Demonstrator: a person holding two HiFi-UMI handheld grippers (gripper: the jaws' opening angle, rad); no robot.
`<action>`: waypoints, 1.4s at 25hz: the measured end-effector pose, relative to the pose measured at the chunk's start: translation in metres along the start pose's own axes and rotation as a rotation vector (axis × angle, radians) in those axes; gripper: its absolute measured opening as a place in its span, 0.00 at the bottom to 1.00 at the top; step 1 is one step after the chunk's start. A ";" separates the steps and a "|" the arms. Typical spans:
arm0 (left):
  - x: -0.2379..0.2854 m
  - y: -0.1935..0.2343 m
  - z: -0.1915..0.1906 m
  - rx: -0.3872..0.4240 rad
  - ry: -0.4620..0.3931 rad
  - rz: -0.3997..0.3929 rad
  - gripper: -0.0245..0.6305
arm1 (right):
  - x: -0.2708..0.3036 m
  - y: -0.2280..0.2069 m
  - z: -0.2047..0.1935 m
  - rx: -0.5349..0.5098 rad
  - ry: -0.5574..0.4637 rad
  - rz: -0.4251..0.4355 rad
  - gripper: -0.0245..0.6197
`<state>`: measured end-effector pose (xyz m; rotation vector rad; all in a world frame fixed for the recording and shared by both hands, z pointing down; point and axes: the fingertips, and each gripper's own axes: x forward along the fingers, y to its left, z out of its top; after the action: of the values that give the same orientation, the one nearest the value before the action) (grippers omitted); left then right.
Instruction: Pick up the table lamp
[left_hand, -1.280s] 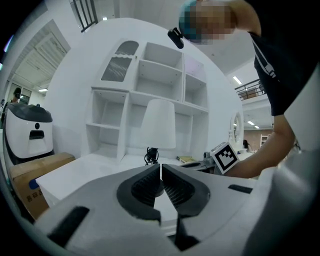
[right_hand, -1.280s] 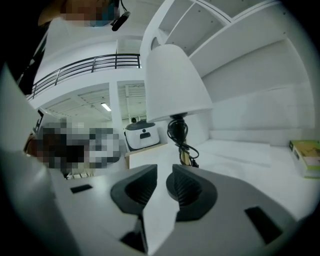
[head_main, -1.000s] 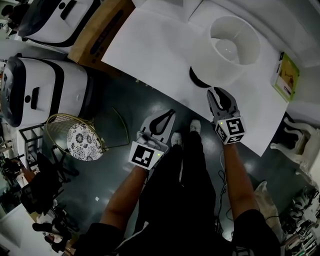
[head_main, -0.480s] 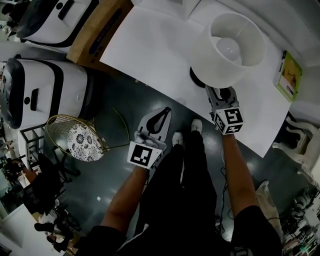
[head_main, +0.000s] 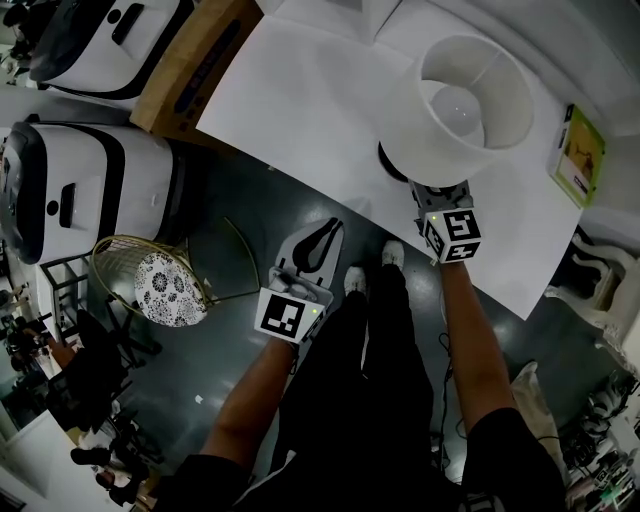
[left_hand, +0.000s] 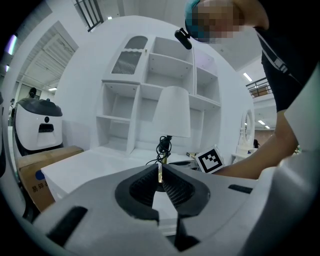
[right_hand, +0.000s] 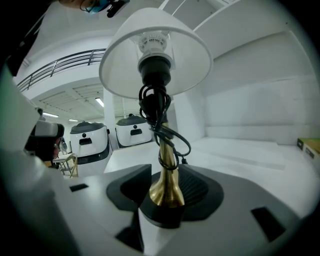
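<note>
Near the front edge of the white tabletop (head_main: 300, 90), the table lamp (head_main: 455, 105) is standing upright on its black base (head_main: 392, 162), within easy reach. The right gripper (head_main: 440, 195) is reaching in low under the shade (right_hand: 155, 50). Its jaws have just been opening and are now standing spread, with the brass stem (right_hand: 167, 167) between them and the pads either side, not yet pressing on it. Going in at the stem looks sensible: the wide shade is offering nothing firm to pinch, and the black cord (right_hand: 156, 107) is bundled higher up, out of the way. The left gripper (head_main: 328, 230) is hovering short of the tabletop, over the dark floor (head_main: 230, 190), its jaws pressed together on nothing and pointing toward the lamp. It is probably waiting in reserve while the right one is lining up the grasp.
</note>
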<state>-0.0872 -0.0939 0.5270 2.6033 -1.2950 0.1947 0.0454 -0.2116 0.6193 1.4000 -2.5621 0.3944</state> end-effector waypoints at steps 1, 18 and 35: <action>0.000 0.000 0.000 -0.006 0.007 -0.001 0.07 | 0.002 0.000 0.000 -0.003 0.000 -0.001 0.26; 0.008 0.005 -0.005 -0.011 0.040 -0.013 0.07 | 0.034 -0.009 0.000 -0.043 0.032 -0.041 0.30; 0.017 0.004 -0.007 -0.007 0.066 -0.019 0.07 | 0.039 -0.010 -0.006 -0.014 0.116 -0.040 0.27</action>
<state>-0.0807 -0.1073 0.5382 2.5794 -1.2460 0.2707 0.0329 -0.2456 0.6380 1.3795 -2.4364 0.4360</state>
